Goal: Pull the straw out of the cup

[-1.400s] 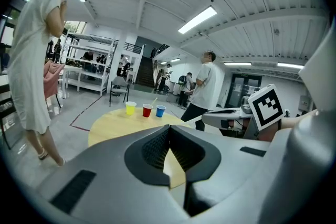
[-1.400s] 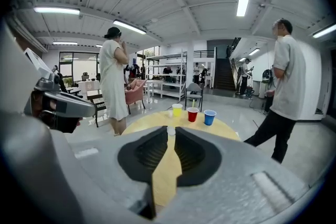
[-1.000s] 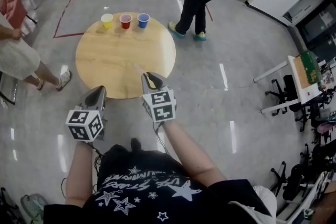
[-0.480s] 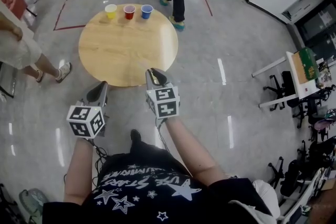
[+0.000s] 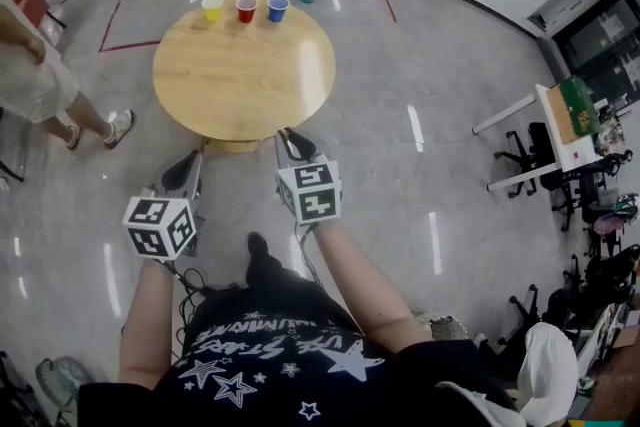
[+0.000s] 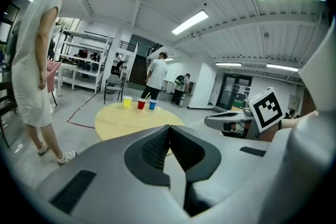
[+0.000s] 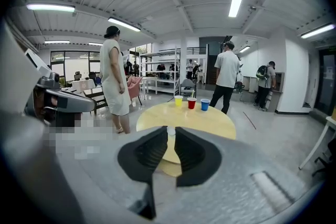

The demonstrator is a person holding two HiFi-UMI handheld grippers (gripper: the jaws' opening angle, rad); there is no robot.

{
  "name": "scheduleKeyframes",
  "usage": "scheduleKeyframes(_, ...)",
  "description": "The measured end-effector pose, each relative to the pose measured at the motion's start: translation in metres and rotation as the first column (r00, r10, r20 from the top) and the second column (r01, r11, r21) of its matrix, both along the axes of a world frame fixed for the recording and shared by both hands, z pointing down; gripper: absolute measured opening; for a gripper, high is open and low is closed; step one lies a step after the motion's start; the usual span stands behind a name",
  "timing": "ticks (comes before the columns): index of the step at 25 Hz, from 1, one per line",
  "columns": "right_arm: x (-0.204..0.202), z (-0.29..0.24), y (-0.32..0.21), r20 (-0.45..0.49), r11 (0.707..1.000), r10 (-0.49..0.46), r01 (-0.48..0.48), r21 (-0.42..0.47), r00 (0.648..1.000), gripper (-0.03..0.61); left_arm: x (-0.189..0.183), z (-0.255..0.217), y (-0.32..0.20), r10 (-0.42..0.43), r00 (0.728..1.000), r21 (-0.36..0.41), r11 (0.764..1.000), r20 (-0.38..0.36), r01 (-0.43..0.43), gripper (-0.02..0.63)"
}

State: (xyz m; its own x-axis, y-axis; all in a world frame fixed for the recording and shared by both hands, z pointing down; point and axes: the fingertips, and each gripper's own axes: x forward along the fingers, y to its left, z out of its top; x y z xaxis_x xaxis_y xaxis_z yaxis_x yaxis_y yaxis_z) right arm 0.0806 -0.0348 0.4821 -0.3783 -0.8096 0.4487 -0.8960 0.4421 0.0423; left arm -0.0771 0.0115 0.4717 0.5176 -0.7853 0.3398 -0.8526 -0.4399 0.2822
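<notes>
Grippers low centre, short of round table [image 5: 240, 85]: left gripper [image 6: 168, 128] closed, empty; right gripper [image 5: 290, 137] nipping pale straw [image 7: 170, 131]; I log red cup [image 5: 246, 9] between yellow cup [image 5: 212, 8] and blue cup [image 5: 277, 8], upper left.

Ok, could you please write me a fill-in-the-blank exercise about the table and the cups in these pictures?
1. The wooden table has a ___ top.
2. The middle cup, between the yellow cup and the blue cup, is ___.
3. In all, ___ cups stand in a row on the table.

Missing words: round; red; three.
</notes>
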Motion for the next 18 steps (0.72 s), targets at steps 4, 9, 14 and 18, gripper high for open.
scheduleKeyframes(4, 0.000, -0.002, 0.023, -0.015, 1.000, 0.000, 0.000, 0.002, 1.000, 0.041, 0.002, -0.006, 0.021, 0.013, 1.000, 0.005, 1.000, 0.002, -0.013, 0.006)
scheduleKeyframes(9, -0.007, -0.005, 0.049, -0.029, 1.000, 0.008, -0.007, 0.007, 1.000, 0.041, -0.001, -0.006, 0.043, 0.030, 1.000, 0.017, 0.999, -0.001, -0.030, 0.006)
scheduleKeyframes(14, -0.015, -0.010, 0.077, -0.032, 1.000, 0.018, -0.018, 0.011, 0.999, 0.041, -0.007, -0.011, 0.068, 0.042, 0.999, 0.023, 0.999, -0.006, -0.042, 0.006)
scheduleKeyframes(18, -0.017, -0.009, 0.092, -0.044, 1.000, 0.027, -0.027, 0.011, 0.999, 0.041, -0.009, -0.010, 0.080, 0.055, 0.998, 0.029, 0.998, 0.006, -0.055, 0.006)
